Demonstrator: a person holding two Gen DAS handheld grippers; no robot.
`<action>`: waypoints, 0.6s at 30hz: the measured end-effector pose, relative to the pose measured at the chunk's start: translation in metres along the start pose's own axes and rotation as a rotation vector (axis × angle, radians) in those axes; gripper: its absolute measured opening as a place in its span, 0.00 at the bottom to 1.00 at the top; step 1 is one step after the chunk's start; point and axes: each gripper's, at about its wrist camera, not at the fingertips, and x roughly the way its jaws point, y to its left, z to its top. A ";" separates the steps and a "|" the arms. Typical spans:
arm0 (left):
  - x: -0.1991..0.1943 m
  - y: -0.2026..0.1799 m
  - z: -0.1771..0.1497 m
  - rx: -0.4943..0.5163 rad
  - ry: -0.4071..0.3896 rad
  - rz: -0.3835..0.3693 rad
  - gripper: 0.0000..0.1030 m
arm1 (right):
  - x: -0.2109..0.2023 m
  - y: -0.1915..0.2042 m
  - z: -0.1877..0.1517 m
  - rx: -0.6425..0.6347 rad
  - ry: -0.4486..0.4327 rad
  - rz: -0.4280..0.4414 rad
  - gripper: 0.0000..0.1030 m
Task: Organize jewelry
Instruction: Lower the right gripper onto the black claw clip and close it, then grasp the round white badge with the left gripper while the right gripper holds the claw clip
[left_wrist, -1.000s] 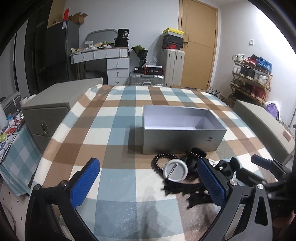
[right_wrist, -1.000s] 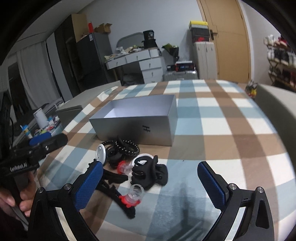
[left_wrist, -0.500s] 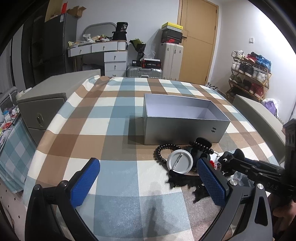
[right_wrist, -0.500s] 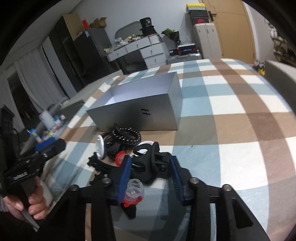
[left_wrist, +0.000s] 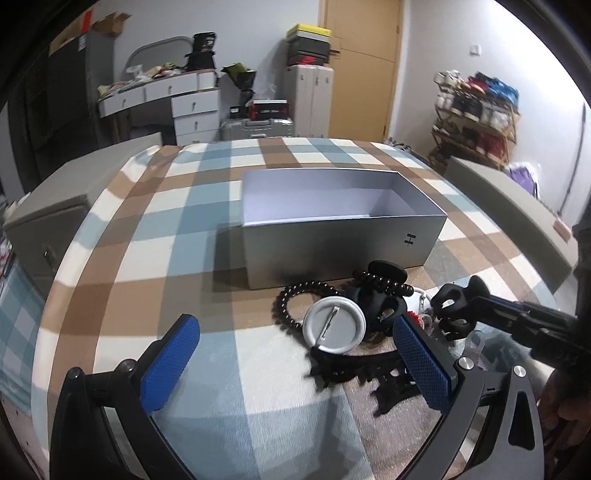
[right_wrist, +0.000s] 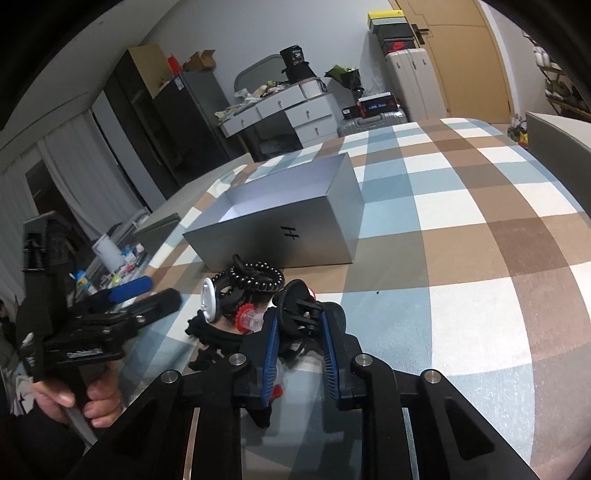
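Observation:
An open grey box (left_wrist: 343, 229) stands on the checked cloth; it also shows in the right wrist view (right_wrist: 280, 221). In front of it lies a pile: a black bead bracelet (left_wrist: 291, 295), a round white pin badge (left_wrist: 334, 326), black hair clips and a red-and-clear ring (right_wrist: 245, 317). My right gripper (right_wrist: 299, 343) is shut on a black claw hair clip (right_wrist: 295, 314), which also shows in the left wrist view (left_wrist: 452, 308). My left gripper (left_wrist: 295, 365) is open and empty, just before the pile.
The bed's checked cloth (right_wrist: 461, 236) stretches right of the box. A grey bedside cabinet (left_wrist: 44, 221) stands at the left. A padded grey footboard (left_wrist: 509, 206) runs along the right. Desk, suitcases and a door are at the back.
My right gripper has moved down onto the pile and closed from wide open onto the black claw clip. My left gripper stayed open and drifted slightly closer to the pile.

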 end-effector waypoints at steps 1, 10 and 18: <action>0.000 0.000 0.001 0.005 -0.008 0.007 0.99 | -0.001 -0.001 0.000 0.001 -0.005 -0.001 0.21; 0.013 -0.002 0.003 0.064 0.026 -0.076 0.92 | -0.015 -0.007 0.005 0.019 -0.074 0.035 0.21; 0.019 -0.004 0.003 0.079 0.068 -0.139 0.65 | -0.021 -0.008 0.010 0.020 -0.108 0.039 0.21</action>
